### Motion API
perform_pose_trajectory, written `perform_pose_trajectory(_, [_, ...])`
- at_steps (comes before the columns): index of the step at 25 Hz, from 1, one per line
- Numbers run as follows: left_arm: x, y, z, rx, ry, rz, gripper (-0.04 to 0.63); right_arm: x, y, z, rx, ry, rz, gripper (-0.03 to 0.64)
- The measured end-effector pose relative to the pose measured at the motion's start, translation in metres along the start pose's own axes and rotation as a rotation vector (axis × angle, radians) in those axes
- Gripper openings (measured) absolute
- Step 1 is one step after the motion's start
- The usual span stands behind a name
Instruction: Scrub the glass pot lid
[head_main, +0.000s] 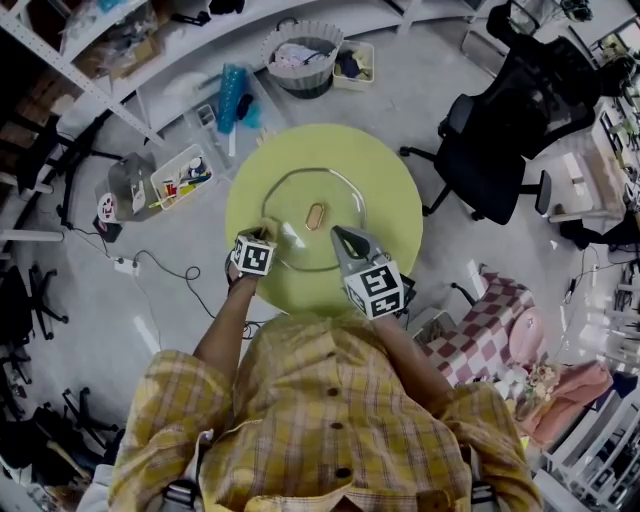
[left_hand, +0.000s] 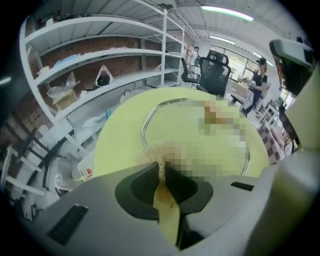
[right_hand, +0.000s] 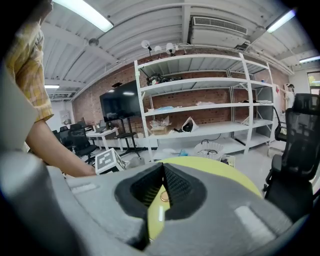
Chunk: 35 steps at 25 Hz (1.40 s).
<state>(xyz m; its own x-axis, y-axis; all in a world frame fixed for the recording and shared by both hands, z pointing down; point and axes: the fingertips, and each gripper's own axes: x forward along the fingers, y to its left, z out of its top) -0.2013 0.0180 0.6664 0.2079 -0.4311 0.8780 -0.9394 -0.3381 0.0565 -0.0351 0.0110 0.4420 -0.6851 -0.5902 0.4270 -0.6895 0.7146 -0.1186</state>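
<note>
Lime-yellow and round, the desk stands mid-floor in a workshop, with both tools working at the lid's near edge. The left tool is clamped on a tan scrub pad, which meets the glass just inside the lid's near-left rim. The right tool, jaws pressed together with nothing between them, points at the lid from its near-right side.

The glass lid lies flat at the desk's centre, knob upward, ringed by a thin metal rim. It looks rigid, smooth and breakable, and is likely to skate on the slick desktop under a firm scrub and crack if it slides off. The knob at its middle seems the surest hold for steadying it, with the rim a thinner and more slippery second choice.

Left of the lid, on the floor, sits a clear bin of small tools. Right of the lid stands a black office chair. Beyond the lid are a round basket and white shelving against a brick wall.
</note>
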Motion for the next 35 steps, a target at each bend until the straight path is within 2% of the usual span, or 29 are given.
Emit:
perform_pose_trajectory(8, [-0.016,-0.001,0.006,-0.095,-0.026,0.027,0.043,-0.001,0.001,-0.002,-0.002,-0.057,0.028,-0.002])
perform_pose_trajectory(12, [-0.017,-0.012,0.005,-0.175,-0.026,-0.031,0.043,0.000,0.008,-0.011,-0.015,-0.053,0.043,-0.002])
perform_pose_trajectory(27, [-0.022,-0.043,-0.001,-0.212,-0.031,-0.065,0.043,-0.011,0.002,-0.020,0.010,-0.031,0.011,-0.002])
perform_pose_trajectory(33, [-0.023,-0.051,0.003,-0.267,-0.043,-0.085,0.043,-0.015,0.002,-0.024,0.016,-0.015,0.012,-0.002])
perform_pose_trajectory(35, [-0.023,-0.056,0.004,-0.263,-0.041,-0.093,0.043,-0.017,0.003,-0.024,0.016,-0.014,0.012,-0.002])
